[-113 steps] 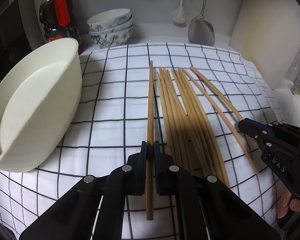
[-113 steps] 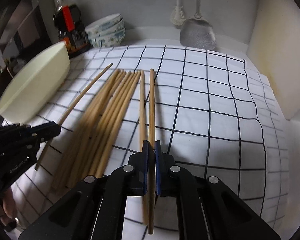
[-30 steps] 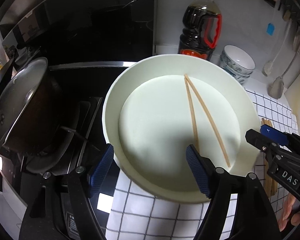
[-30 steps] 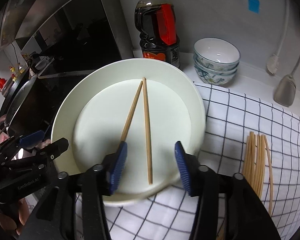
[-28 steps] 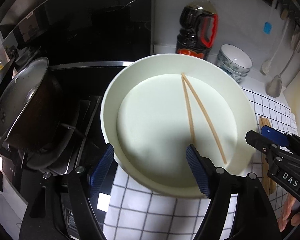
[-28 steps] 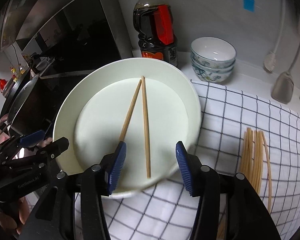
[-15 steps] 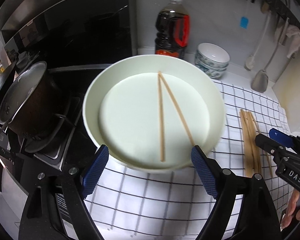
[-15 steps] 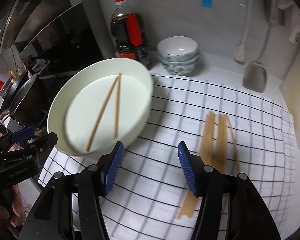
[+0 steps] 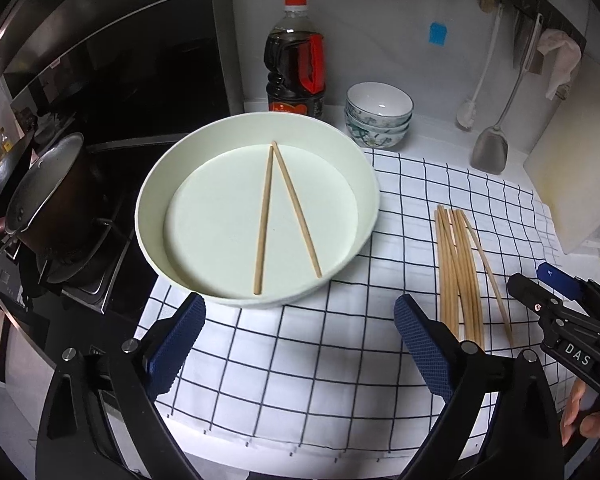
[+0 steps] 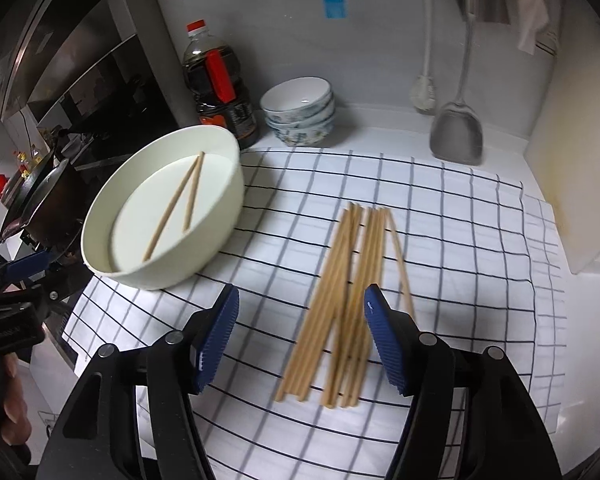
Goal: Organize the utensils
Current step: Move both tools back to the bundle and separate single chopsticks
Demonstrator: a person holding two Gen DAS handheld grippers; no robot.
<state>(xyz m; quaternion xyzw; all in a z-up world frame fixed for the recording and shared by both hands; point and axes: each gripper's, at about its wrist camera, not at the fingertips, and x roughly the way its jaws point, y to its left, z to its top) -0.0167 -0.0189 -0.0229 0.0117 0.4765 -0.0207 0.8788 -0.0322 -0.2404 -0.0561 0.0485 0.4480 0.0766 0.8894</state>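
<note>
2 chopsticks (image 9: 286, 212) are lying in the white basin (image 9: 364, 184) at the centre of the left wrist view, their far tips touching and their near ends splayed apart. The rest, a loose bundle of chopsticks (image 10: 348, 304), are lying on the checked cloth (image 10: 460, 240) covering the surface, at the lower centre of the right wrist view and at the right of the left wrist view.

The left claw (image 9: 296, 348) is spreading wide with nothing between its jaws, hanging over bare cloth just below the basin in its frame. The right claw (image 10: 300, 340) is also spreading and empty; the near ends of the bundle are showing in the gap between its blue pads (image 10: 384, 344), untouched.

The step in hand appears to be fetching the next chopsticks for the basin. To do it well, each claw is probably best lined up along a single stick, coming down near its near end so the pads close across its width, not across several. The bundle is crossed and overlapping at the bottom, so taking an outer stick, such as the one angled off at the right edge, is likely cleaner than digging into the middle. Pinching 2 at once risks 1 slipping out on the way over the basin rim.
</note>
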